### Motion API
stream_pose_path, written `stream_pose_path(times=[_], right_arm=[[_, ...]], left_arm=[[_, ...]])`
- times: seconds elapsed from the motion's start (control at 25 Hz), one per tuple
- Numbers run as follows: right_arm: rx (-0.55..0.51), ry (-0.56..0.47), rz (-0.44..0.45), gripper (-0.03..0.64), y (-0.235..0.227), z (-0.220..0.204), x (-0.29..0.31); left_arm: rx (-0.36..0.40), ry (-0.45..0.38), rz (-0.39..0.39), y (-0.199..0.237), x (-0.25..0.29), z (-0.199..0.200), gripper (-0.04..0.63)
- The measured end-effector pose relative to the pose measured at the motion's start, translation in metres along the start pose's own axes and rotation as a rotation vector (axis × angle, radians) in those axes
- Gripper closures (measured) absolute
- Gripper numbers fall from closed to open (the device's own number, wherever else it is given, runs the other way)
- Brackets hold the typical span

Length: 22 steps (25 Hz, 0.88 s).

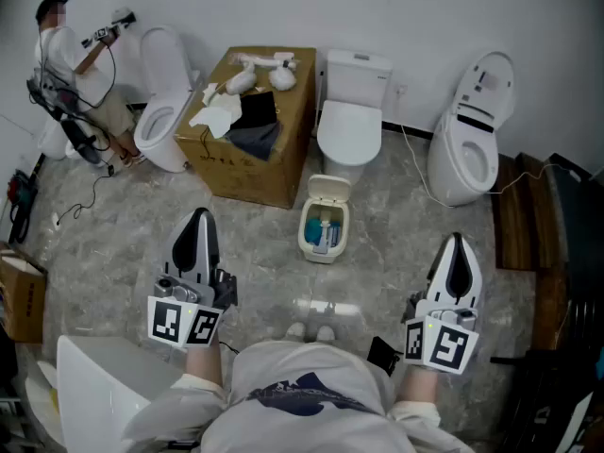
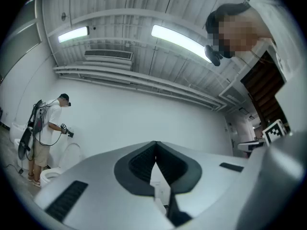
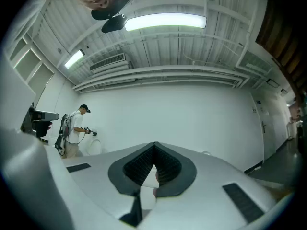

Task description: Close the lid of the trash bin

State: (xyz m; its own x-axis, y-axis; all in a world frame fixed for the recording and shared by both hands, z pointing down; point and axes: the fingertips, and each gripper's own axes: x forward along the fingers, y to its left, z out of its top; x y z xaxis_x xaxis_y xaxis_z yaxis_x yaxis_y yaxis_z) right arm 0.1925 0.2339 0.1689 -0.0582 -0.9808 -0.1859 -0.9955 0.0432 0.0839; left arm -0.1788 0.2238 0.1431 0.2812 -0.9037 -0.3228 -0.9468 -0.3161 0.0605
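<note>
Floor point(image 1: 123, 225): grey, mottled marble pattern. Wall: plain white.
Trash bin point(image 1: 304, 234): cream body and cream lid point(image 1: 328, 191); blue and white contents point(image 1: 324, 229) inside.
Three toilets point(image 1: 351, 121): all white.
Cardboard box point(image 1: 241, 173): tan brown, dark print on its side. On top, a black-grey cloth point(image 1: 255, 130) and white wads point(image 1: 222, 111).
Boards point(image 1: 514, 220) at right: dark brown wood.
Left gripper point(image 1: 199, 217) and right gripper point(image 1: 457, 242): pale grey-white shells, black centre; cubes with black-and-white square markers. Pads point(image 2: 141, 164): black, finely ribbed.
Wearer's shirt point(image 1: 307, 390): white, navy print.
Far person point(image 1: 71, 59): white top, khaki shorts, black cap.
</note>
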Motion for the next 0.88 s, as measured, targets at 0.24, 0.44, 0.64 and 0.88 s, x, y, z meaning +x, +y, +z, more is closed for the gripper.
stream_pose_path(times=[0.24,0.44,0.64,0.88], right_arm=[[0.004,0.003,0.003,0.611,0.003,-0.002,0.000],[0.030,0.016,0.029,0.611,0.005,-0.007,0.001],[0.186,-0.010,0.146,0.386,0.008,-0.004,0.002],[0.175,-0.010,0.146,0.228,-0.001,-0.008,-0.001]], left_arm=[[0.003,-0.002,0.004,0.004,-0.001,0.000,0.597],[0.005,0.000,0.003,0.003,-0.001,-0.001,0.598],[0.028,-0.014,-0.040,-0.005,0.001,0.001,0.595],[0.033,-0.004,-0.069,-0.015,0.004,-0.002,0.504]])
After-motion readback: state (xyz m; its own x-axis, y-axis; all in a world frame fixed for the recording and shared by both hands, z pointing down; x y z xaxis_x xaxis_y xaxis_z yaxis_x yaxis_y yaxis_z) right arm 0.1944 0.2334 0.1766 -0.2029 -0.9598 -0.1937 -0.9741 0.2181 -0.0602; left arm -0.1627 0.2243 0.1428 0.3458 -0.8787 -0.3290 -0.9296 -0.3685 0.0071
